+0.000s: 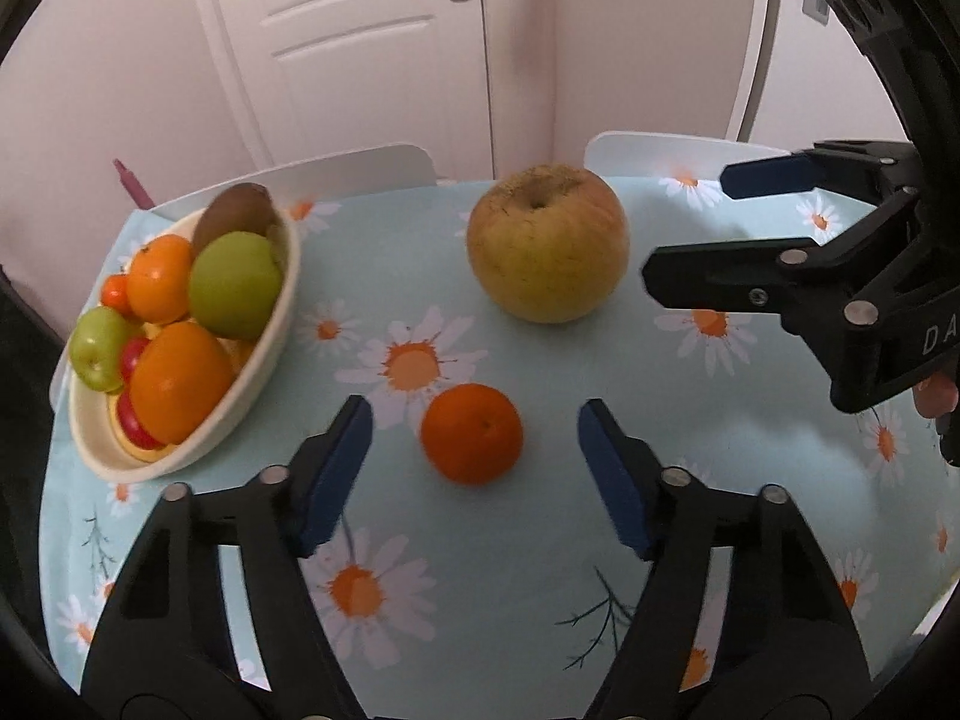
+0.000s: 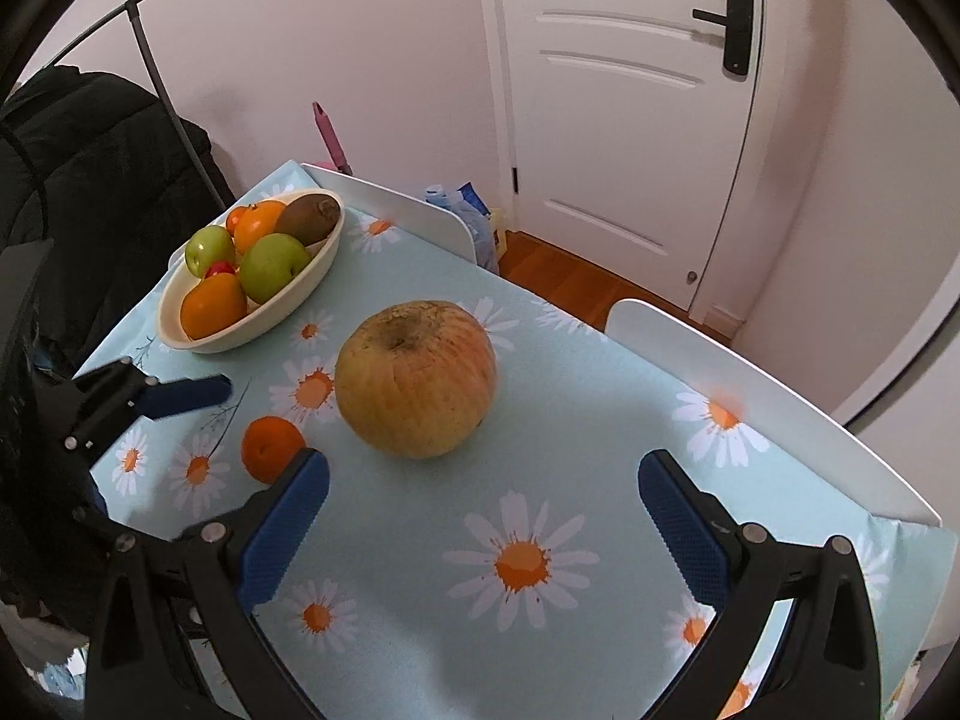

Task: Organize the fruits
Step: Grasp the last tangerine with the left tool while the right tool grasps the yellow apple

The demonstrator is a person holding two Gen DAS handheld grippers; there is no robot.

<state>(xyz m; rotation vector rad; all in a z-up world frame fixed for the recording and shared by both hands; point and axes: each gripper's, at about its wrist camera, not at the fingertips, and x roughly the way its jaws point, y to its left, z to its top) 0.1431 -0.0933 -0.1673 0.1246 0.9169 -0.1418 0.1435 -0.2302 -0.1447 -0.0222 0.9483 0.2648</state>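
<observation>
On the table (image 1: 540, 372), under a daisy-print cloth, a small orange (image 1: 471, 441) lies near the near edge, directly between the spread jaws of the left gripper (image 1: 474, 468), which touch nothing. Farther in, around the middle, sits a big apple (image 1: 547, 243), apart from the orange. The right gripper (image 2: 480, 516) faces that apple (image 2: 415, 378), its jaws wide apart and empty. By the far left corner stands a bowl (image 1: 264, 354) heaped with oranges, green apples, a kiwi and red fruit.
</observation>
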